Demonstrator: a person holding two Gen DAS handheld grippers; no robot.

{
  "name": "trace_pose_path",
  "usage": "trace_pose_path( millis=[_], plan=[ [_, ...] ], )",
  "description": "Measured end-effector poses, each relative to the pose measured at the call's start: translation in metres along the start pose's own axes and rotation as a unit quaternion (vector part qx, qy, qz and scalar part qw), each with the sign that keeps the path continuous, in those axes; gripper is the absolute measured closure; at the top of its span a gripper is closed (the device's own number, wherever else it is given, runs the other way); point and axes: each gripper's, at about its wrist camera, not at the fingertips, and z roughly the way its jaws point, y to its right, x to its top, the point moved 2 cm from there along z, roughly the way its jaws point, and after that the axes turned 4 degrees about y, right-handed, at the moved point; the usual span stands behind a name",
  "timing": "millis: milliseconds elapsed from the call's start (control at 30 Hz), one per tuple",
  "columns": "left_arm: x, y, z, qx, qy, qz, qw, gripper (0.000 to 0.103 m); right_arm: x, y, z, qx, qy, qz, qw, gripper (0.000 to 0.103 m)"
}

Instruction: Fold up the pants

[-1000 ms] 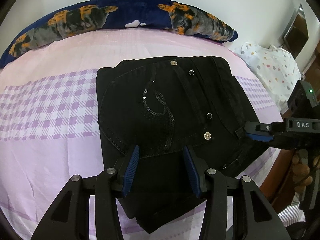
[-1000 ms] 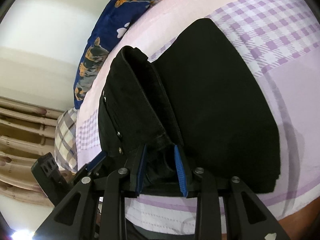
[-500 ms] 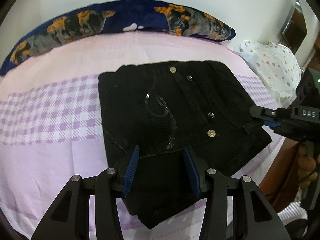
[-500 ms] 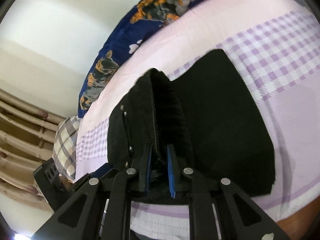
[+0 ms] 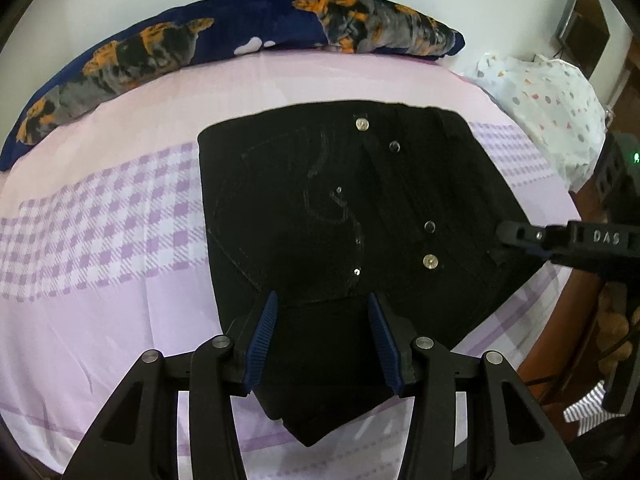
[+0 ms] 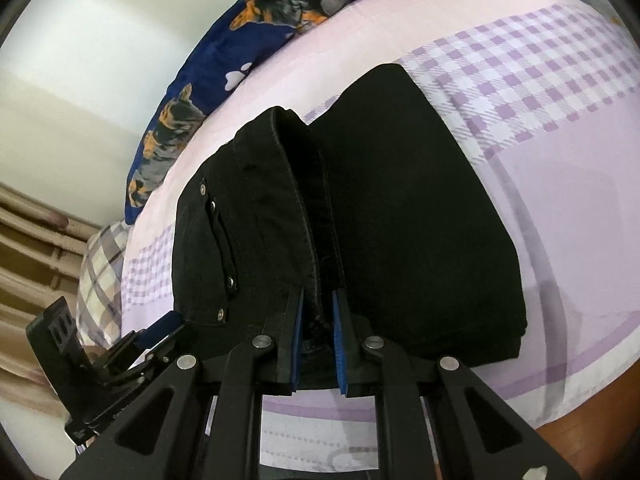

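- While black pants (image 5: 352, 220) lie folded into a compact block on a pink-and-lilac checked bedsheet (image 5: 112, 216), the left wrist camera looks down over them from the near edge of the bed. The left gripper (image 5: 323, 322) hovers above the near end of the garment, its blue-padded fingers (image 5: 264, 336) spread wide with dark cloth showing between them and nothing clamped. Silver rivets and a faint sequin swirl mark the top layer of the pants. At the right of this view the right gripper (image 5: 516, 236) reaches in to the garment's right edge, its tip meeting the cloth. A navy dog-print bolster (image 5: 224, 44) lines the far side of the bed, and a white spotted bundle (image 5: 552, 104) sits at the far right corner.

- As seen by the right wrist camera, the right gripper (image 6: 318, 312) has its fingers (image 6: 297, 340) drawn close together on a raised ridge of the pants (image 6: 400, 208), pinching the stitched edge between the blue pads. That pinched fold stands up from the flat layers lying to its right on the bedsheet (image 6: 560, 92). The left gripper (image 6: 156, 328) shows at lower left beside the studded side of the garment. The bolster (image 6: 224, 64) curves along the upper left, with a plaid pillow (image 6: 100, 276) beyond the bed's edge.
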Motion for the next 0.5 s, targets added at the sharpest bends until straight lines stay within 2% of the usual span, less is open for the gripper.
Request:
trace_pose_path(
  millis=[33, 133, 167, 233, 267, 333, 500],
  plan=[
    [-0.001, -0.001, 0.002, 0.000, -0.001, -0.002, 1.0000, 0.054, 0.001, -0.001, 0.000, -0.001, -0.002, -0.004, 1.000, 0.090],
    [-0.003, 0.000, 0.005, 0.003, -0.004, 0.000, 1.0000, 0.054, 0.003, -0.003, -0.001, -0.015, -0.005, -0.009, 1.000, 0.069],
    [-0.004, 0.001, 0.005, 0.005, -0.003, 0.003, 1.0000, 0.054, 0.004, -0.003, -0.002, -0.015, -0.007, -0.009, 1.000, 0.066],
    [-0.004, 0.002, 0.005, 0.007, -0.001, 0.006, 1.0000, 0.054, 0.007, -0.002, -0.005, -0.002, -0.012, -0.010, 1.000, 0.064],
    [-0.004, 0.001, 0.005, 0.005, -0.001, 0.004, 1.0000, 0.054, 0.010, -0.001, -0.007, 0.009, -0.015, -0.012, 1.000, 0.058],
    [-0.004, 0.000, 0.005, -0.001, 0.000, -0.003, 1.0000, 0.054, 0.017, 0.002, -0.009, 0.025, -0.017, -0.016, 0.999, 0.054],
    [-0.004, 0.000, 0.004, 0.001, 0.001, -0.002, 1.0000, 0.054, 0.038, 0.013, -0.003, 0.064, -0.036, -0.024, 0.997, 0.053]
  ],
)
